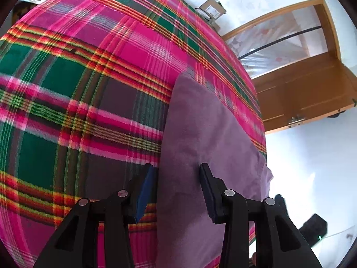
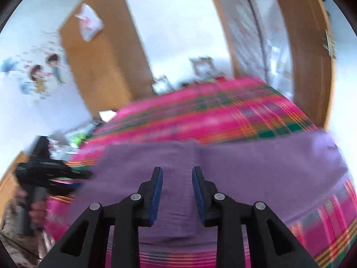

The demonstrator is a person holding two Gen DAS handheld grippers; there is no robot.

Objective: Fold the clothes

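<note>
Bedroom setting: white walls, wooden door point(image 1: 308, 89) w/ glazed upper panel off the right side of the bed, tall wooden wardrobe point(image 2: 104, 53) at the far left in right-wrist view, cartoon wall stickers point(image 2: 42, 73) left of it. Work surface = bed covered w/ pink/green plaid blanket point(image 1: 78, 89), which fills most of left-wrist view.

Task item: purple garment point(image 1: 200, 134), lying flat on the blanket near the bed's right edge. In left-wrist view it runs as a long strip from near me toward the far side, one bit hanging over the bed edge at right. In right-wrist view it spreads wide, left to right point(image 2: 245, 163), w/ a crease running down its middle.

My left gripper point(image 1: 176, 192): jaws apart, nothing clamped. Left finger sits over the blanket just beside the garment's left edge, right finger over the cloth. Can't tell whether the pads touch the fabric.

My right gripper point(image 2: 177, 194): jaws apart too, nothing between them, positioned over the garment's near-centre part. Contact w/ fabric not discernible. Right-wrist frame is motion-blurred.

Left gripper also visible at the left of right-wrist view, held in a hand point(image 2: 33, 210), patterned sleeve point(image 2: 15, 234) below it.
</note>
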